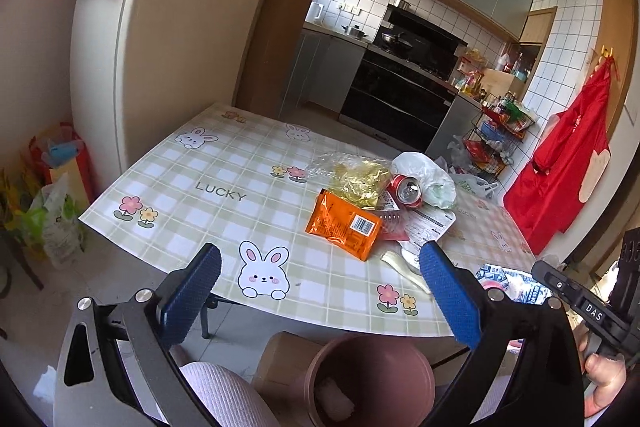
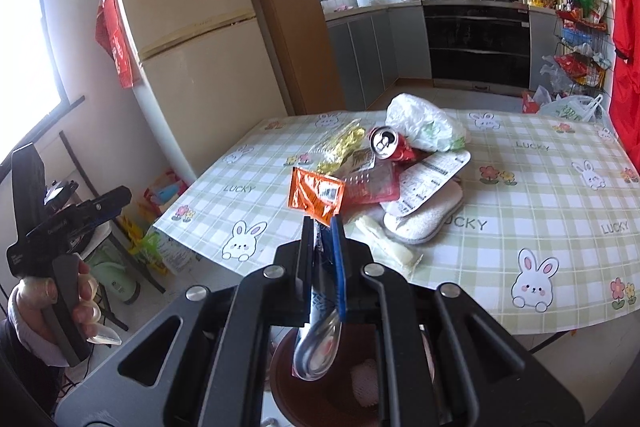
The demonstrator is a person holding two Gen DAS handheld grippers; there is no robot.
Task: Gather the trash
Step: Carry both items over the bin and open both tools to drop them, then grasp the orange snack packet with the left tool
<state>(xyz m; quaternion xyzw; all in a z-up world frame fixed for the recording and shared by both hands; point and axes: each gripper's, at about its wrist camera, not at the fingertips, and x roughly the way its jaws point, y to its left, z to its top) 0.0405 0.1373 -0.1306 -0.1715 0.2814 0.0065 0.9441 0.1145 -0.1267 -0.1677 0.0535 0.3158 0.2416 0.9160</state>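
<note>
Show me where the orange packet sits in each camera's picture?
Left wrist: orange packet lies right of centre on the table, in front of the red can.
Right wrist: orange packet is at centre, just above the shut gripper.
Shared landmark: the can.

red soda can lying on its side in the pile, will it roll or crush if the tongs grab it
The red soda can lies on its side with its opened top showing, so it is probably empty and light. A push would likely roll it, though the white plastic bag beside it may stop it. A hard squeeze could dent its thin wall.
</note>
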